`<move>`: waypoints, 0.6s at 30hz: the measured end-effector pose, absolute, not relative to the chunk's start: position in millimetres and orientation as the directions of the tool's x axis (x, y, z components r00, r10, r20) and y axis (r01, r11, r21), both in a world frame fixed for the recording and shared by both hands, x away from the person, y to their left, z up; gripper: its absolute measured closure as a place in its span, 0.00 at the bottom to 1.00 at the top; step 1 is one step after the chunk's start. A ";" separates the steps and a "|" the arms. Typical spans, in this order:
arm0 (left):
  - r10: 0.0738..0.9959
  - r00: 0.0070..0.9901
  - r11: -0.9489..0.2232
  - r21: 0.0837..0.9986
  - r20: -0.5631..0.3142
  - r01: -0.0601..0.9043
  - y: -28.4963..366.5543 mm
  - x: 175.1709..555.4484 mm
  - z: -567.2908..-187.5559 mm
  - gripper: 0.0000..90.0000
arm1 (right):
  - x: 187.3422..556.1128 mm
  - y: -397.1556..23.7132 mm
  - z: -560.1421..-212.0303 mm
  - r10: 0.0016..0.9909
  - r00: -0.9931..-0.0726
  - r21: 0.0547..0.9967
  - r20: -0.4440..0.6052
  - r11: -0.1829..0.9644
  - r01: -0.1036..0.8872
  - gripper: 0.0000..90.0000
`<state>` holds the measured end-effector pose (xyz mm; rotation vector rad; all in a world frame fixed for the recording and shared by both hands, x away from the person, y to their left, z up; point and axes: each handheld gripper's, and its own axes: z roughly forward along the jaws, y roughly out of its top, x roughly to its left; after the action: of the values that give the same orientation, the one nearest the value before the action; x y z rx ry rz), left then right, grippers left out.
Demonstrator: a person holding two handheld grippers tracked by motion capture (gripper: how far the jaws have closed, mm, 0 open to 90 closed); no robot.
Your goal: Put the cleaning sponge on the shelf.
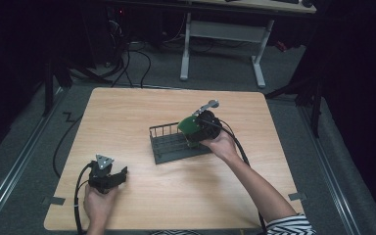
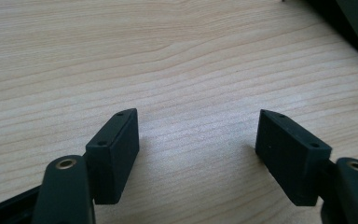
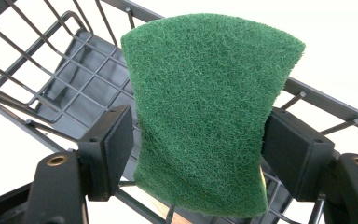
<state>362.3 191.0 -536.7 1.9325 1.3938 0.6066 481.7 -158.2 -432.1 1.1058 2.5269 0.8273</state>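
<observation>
We have the right claw (image 3: 198, 140) over the black wire rack (image 1: 169, 142) near the middle of the bench (image 1: 127, 112), with the green scouring pad (image 3: 205, 107) standing between its pads. The pad's sides bow in where the pads meet them, so we judge it pinched, likely to steer it down into the rack. Its long axis runs up along the jaws, green face toward the claw's camera. Our left claw (image 2: 198, 144) rests spread and empty, low over bare bench, out of the way.

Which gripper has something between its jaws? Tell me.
The right gripper: a green scouring pad sits between its jaws over the wire rack. The left gripper is empty.
</observation>
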 end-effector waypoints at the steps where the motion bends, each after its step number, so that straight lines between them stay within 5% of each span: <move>1: 0.947 0.321 -0.205 0.744 -0.014 0.636 191.0 362.3 -536.7 0.34 | 481.5 -158.3 -432.4 0.736 -0.677 0.595 -0.010 0.549 0.587 0.30; 18: 0.947 0.321 -0.205 0.744 -0.013 0.636 191.0 362.3 -536.7 0.34 | 477.3 -170.0 -430.8 0.735 -0.677 0.636 0.024 0.511 0.578 0.31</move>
<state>362.3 191.0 -536.7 1.9326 1.3938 0.6067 477.3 -170.0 -430.8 1.1120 2.5060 0.9151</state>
